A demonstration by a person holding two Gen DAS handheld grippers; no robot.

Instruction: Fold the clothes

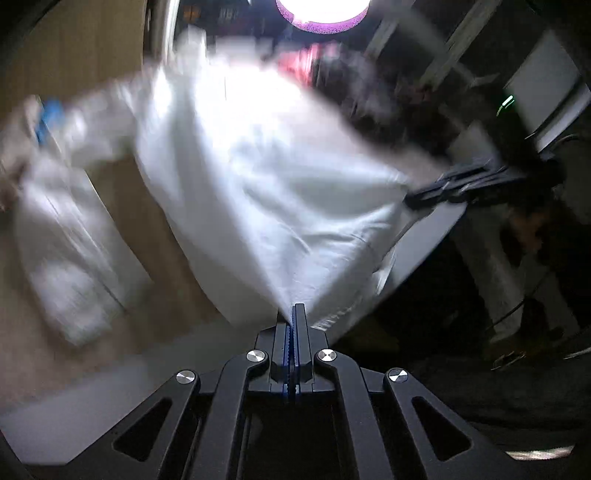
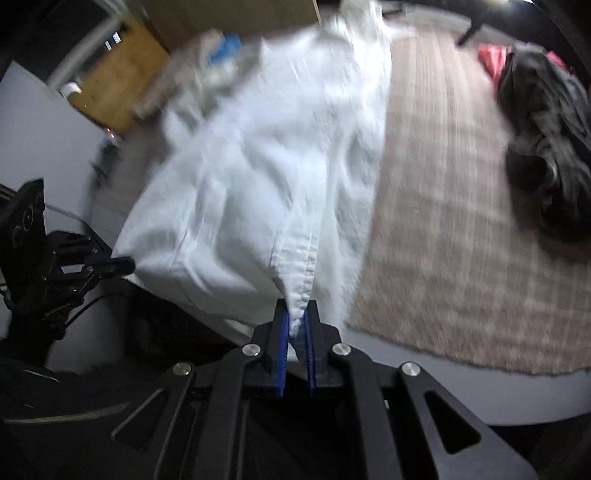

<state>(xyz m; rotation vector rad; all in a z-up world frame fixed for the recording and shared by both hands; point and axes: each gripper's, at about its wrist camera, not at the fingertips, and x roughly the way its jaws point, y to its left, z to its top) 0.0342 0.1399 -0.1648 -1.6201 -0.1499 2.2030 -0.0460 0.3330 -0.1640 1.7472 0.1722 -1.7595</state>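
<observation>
Left wrist view: black left gripper (image 1: 294, 314), blue ribbed pads pressed together, clamped on a pinched corner of a white garment (image 1: 258, 177). Thin woven cloth fanning up and outward from the pinch in soft diagonal creases, stretched in the air toward the right gripper (image 1: 417, 197), dark and blurred at the far edge of the fabric. Smeared by motion at left, a sleeve-like fold with a blue patch (image 1: 46, 118). Overhead, a round glaring lamp (image 1: 321, 11) with a purple rim. Beneath the cloth, tan flat surface; past it, a dark heap of clothes (image 1: 391, 110) and a red scrap (image 1: 295, 64), both blurred.

Right wrist view: right gripper (image 2: 297, 314), blue-lined fingers (image 2: 282, 332) closed on a stitched hem of the same white garment (image 2: 266, 166), a thick seamed fold bunched between them. Crinkled cotton-like weave, wrinkled and billowing, spreading wide to the left gripper (image 2: 123, 264), which pinches the opposite corner. Below and to the right, a beige rug (image 2: 454, 221) of nubby striped pile lying on a pale grey floor. On the rug's far right, a crumpled dark grey garment (image 2: 543, 147) beside red fabric (image 2: 491, 59). Upper left, a wooden panel (image 2: 118, 81), orange-brown and flat.
</observation>
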